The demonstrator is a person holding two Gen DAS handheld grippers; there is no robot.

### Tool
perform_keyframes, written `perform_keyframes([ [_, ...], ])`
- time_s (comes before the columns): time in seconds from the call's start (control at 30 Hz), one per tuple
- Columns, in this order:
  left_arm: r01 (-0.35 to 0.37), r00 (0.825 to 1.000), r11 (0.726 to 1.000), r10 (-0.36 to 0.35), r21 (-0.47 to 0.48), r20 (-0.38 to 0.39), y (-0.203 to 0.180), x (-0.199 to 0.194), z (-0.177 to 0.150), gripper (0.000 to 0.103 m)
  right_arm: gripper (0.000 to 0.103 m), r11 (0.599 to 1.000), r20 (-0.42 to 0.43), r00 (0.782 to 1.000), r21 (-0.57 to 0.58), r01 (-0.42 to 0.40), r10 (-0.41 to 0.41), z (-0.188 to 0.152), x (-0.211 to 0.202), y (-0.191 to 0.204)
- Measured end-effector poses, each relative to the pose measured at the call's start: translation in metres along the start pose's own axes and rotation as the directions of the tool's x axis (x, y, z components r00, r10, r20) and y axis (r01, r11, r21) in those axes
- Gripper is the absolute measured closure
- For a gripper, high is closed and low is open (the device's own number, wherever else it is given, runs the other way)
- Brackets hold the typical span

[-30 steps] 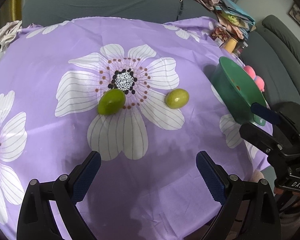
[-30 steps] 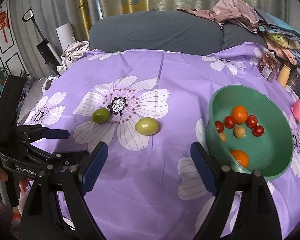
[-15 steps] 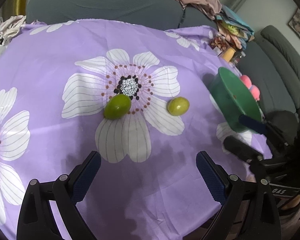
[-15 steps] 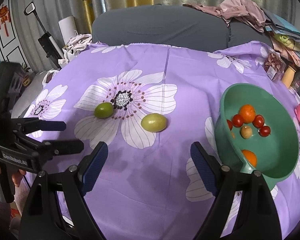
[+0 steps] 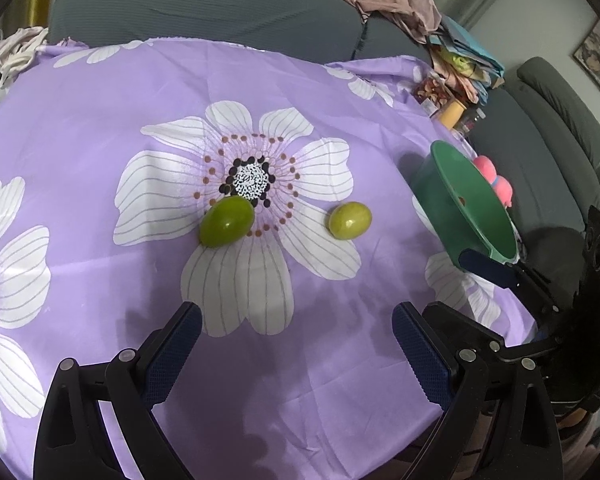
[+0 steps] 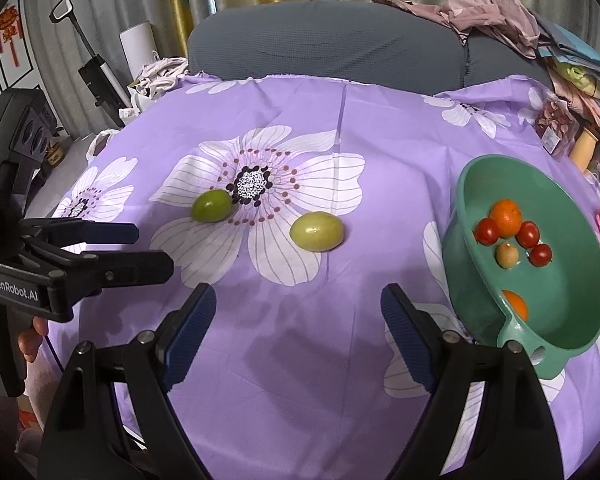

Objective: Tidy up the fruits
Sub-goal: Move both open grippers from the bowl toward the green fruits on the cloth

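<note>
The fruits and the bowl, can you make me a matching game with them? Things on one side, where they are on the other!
Things:
1. darker green fruit
2. yellow-green fruit
3. big orange
4. green bowl

Places:
A. inside the bowl, beside red tomatoes
B. on the purple cloth, touching the flower's dark centre
C. at the cloth's right side, holding fruit
D. on a white petal, between the other loose fruit and the bowl

Pairs: 1-B, 2-D, 3-A, 4-C
</note>
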State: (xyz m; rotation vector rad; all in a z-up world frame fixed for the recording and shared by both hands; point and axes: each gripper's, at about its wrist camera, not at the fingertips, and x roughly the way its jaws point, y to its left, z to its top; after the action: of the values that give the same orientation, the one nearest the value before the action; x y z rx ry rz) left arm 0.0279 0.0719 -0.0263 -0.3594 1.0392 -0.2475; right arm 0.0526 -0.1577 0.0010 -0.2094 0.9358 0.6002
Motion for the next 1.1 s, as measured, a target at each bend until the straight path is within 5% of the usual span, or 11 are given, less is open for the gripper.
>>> perform_keyframes([
  [1.1, 0.038, 0.999, 0.996, -0.035, 0.082, -0.038, -0.026, 0.02, 0.016, 0.007, 0.017, 0.999, -0.044, 0.999, 0.046, -0.013, 0.015, -0.007, 0.021, -0.018],
])
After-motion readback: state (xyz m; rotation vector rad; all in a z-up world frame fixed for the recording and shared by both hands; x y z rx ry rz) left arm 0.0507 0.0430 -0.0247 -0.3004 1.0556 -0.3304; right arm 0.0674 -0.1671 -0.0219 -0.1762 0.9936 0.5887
